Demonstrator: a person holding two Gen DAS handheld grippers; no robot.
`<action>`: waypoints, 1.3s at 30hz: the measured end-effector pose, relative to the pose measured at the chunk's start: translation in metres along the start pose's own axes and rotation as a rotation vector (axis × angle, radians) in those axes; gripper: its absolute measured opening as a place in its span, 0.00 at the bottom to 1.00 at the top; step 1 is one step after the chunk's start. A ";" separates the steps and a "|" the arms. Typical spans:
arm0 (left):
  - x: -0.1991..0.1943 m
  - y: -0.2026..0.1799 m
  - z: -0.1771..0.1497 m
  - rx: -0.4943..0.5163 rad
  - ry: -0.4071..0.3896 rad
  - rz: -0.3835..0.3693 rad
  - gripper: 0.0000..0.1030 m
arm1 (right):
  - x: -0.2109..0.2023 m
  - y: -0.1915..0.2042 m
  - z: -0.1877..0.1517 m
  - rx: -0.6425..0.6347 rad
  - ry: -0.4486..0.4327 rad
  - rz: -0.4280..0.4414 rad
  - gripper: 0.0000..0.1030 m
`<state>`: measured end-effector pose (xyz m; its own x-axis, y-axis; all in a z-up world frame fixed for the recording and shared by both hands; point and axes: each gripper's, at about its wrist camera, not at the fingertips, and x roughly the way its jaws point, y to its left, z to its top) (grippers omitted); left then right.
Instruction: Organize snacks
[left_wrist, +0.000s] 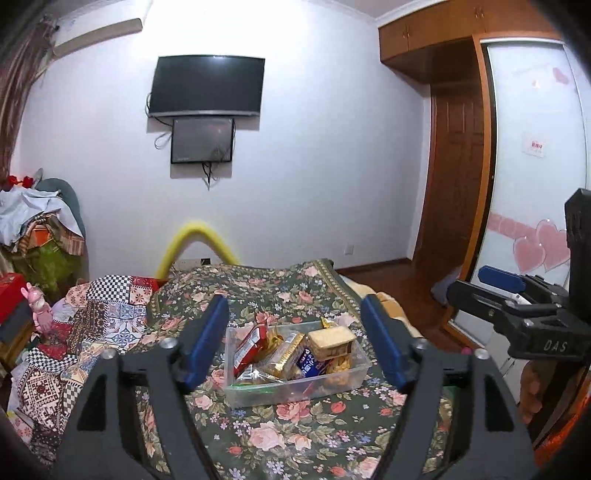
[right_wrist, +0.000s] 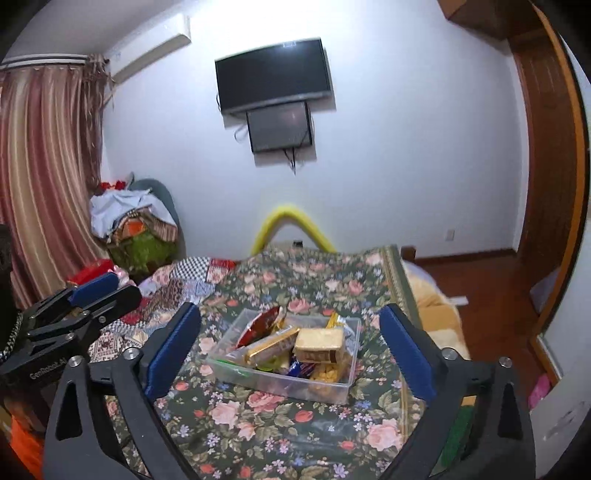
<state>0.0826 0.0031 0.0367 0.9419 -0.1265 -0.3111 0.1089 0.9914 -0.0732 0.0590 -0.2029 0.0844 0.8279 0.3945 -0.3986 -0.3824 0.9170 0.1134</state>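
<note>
Wall television (left_wrist: 207, 85); floral bedspread (left_wrist: 295, 435); perhaps laundry (right_wrist: 122, 210)

Snack bin (left_wrist: 295, 373) sits alone on floral cloth (left_wrist: 295, 435); bare cloth on every side. Open top crammed with packets. Quilt heap (left_wrist: 88, 332) left, well apart.

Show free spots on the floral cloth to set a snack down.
Bare cloth between the bin and both grippers, and behind the bin toward the yellow tube. Left of the bin lies the rumpled quilt. The bin itself is crowded with snacks.
</note>
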 end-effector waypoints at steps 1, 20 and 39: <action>-0.005 -0.001 -0.001 0.000 -0.007 0.004 0.80 | -0.006 0.003 -0.001 -0.008 -0.013 -0.006 1.00; -0.043 -0.010 -0.023 0.017 -0.040 0.048 0.98 | -0.038 0.021 -0.023 -0.048 -0.048 -0.031 1.00; -0.040 -0.009 -0.027 0.015 -0.025 0.057 0.99 | -0.040 0.025 -0.028 -0.055 -0.040 -0.030 1.00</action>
<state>0.0355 -0.0013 0.0242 0.9543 -0.0693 -0.2906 0.0597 0.9973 -0.0421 0.0048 -0.1972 0.0782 0.8549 0.3697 -0.3641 -0.3778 0.9244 0.0515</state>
